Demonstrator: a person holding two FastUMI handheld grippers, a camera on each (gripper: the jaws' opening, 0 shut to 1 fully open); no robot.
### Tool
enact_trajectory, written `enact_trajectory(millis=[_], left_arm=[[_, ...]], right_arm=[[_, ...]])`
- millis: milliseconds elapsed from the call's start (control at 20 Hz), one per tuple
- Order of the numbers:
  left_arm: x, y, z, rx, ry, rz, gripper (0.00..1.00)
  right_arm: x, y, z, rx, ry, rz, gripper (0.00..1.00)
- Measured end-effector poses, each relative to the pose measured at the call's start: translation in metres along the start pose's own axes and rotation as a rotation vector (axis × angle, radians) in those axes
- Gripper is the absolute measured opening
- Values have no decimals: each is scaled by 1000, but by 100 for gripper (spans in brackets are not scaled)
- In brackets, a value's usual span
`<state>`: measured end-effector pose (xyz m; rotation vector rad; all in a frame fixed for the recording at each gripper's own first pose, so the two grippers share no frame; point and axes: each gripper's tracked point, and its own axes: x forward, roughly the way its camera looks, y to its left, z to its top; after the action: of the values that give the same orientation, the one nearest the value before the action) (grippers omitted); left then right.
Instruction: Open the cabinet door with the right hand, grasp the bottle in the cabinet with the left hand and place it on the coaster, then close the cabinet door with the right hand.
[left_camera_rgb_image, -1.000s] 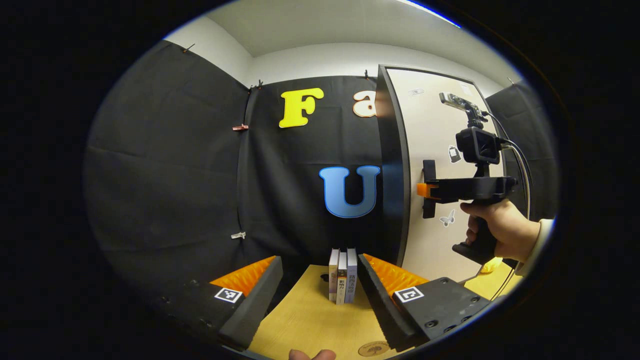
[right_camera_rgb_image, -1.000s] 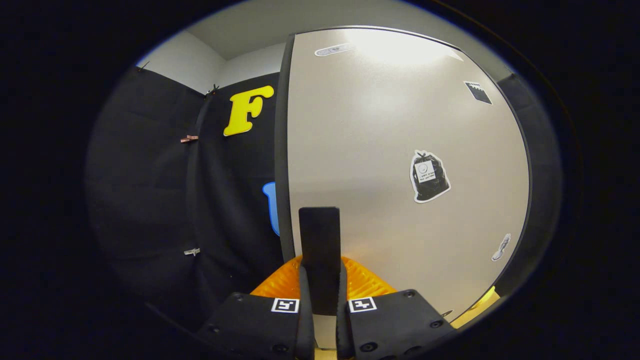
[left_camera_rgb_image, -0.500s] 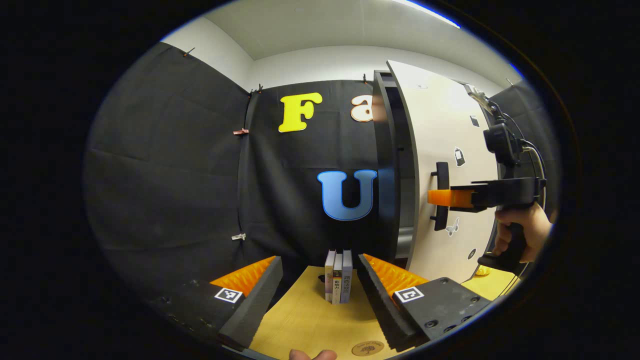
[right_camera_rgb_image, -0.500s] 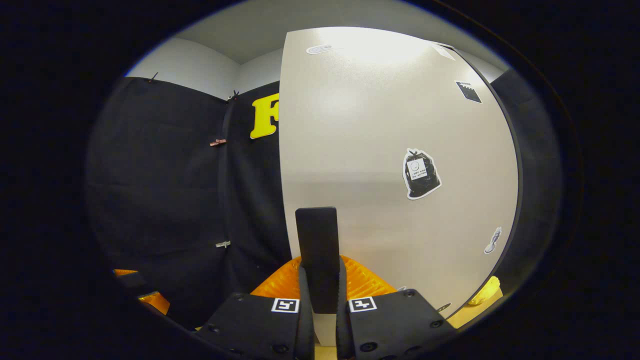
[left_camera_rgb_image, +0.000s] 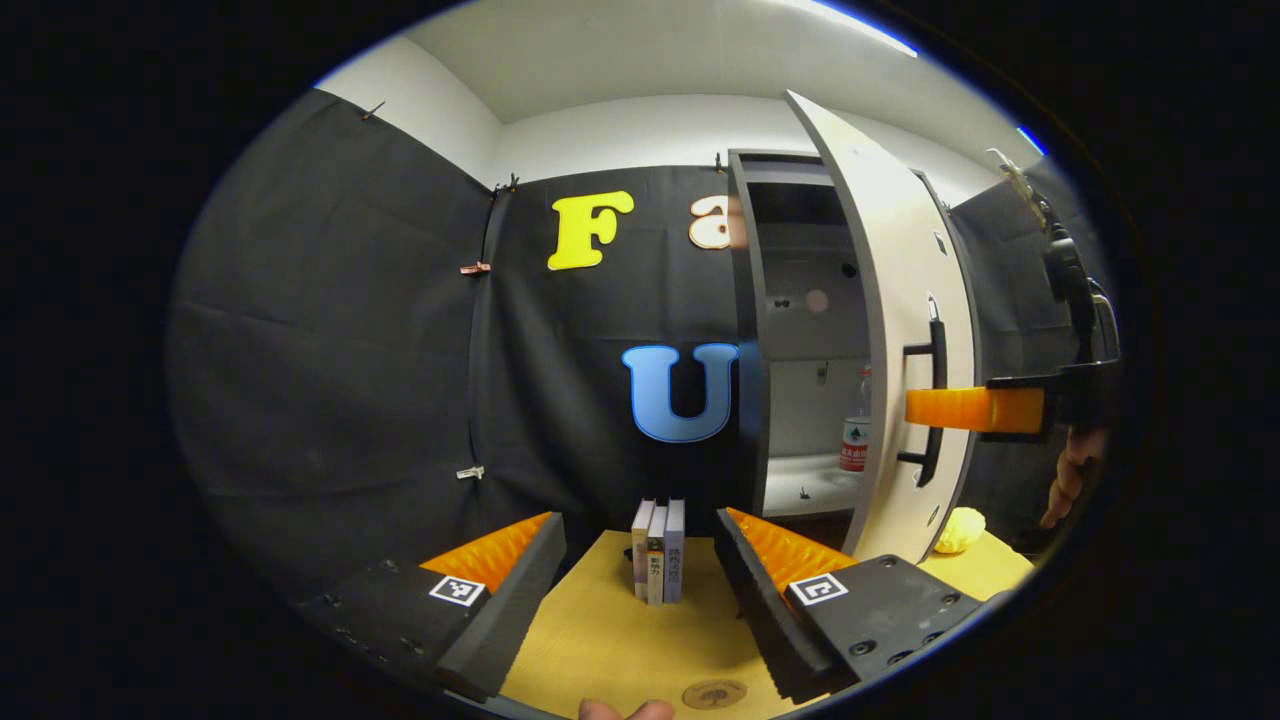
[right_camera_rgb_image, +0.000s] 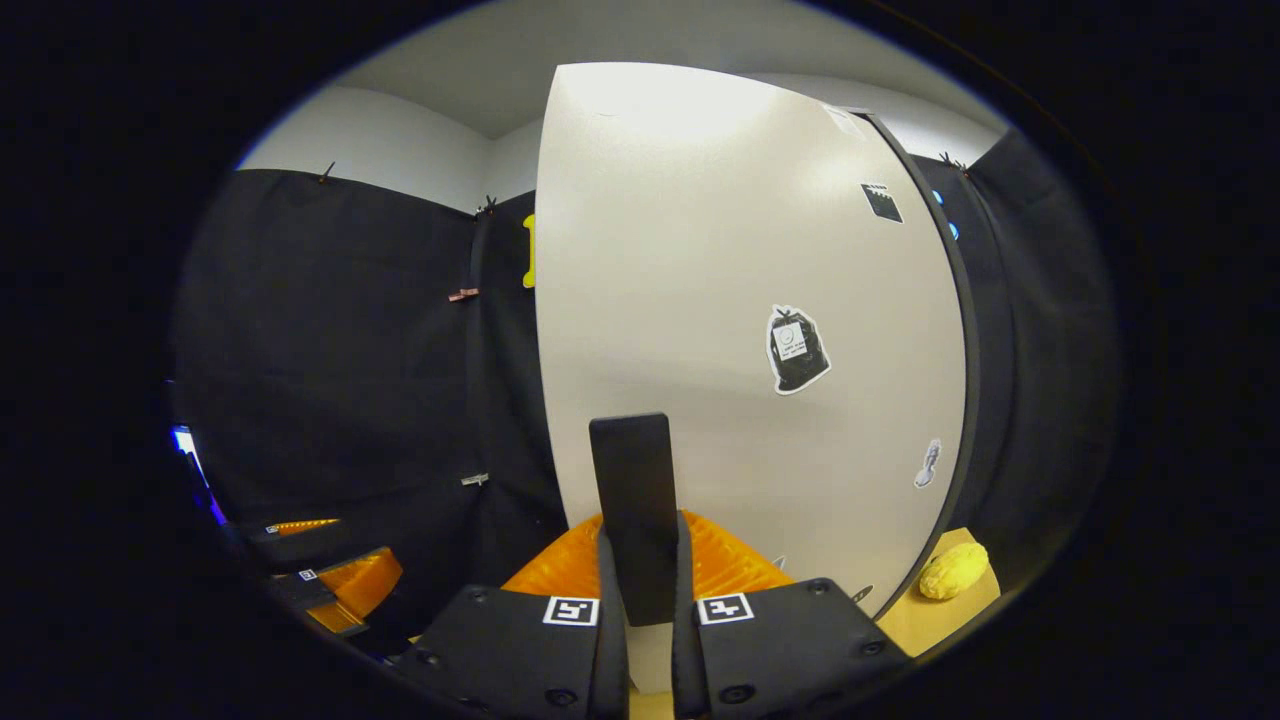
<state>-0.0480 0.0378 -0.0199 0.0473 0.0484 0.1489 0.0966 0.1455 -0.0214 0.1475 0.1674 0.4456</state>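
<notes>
The left gripper (left_camera_rgb_image: 640, 585) hangs level with its jaws spread wide apart, nothing between them. The right gripper (right_camera_rgb_image: 640, 560) is level too, both fingers clamped on the black bar handle (right_camera_rgb_image: 634, 500) of the pale cabinet door; a hand (left_camera_rgb_image: 1068, 478) grips its underside.

Wooden table (left_camera_rgb_image: 600, 640), books (left_camera_rgb_image: 657, 563), coaster (left_camera_rgb_image: 713, 693)

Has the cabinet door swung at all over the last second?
Yes. The cabinet door has swung open, away from the cabinet frame, uncovering the bottle inside.
</notes>
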Motion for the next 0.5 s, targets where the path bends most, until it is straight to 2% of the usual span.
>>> enact_trajectory(millis=[350,500], left_arm=[[-1,-40,16,-6,-31,-65,95],[4,-62,16,-11,-32,-105,94]], right_arm=[[-38,-24,5,21,-4,-18,21],[-57,-34,8,-8,-24,-28,21]])
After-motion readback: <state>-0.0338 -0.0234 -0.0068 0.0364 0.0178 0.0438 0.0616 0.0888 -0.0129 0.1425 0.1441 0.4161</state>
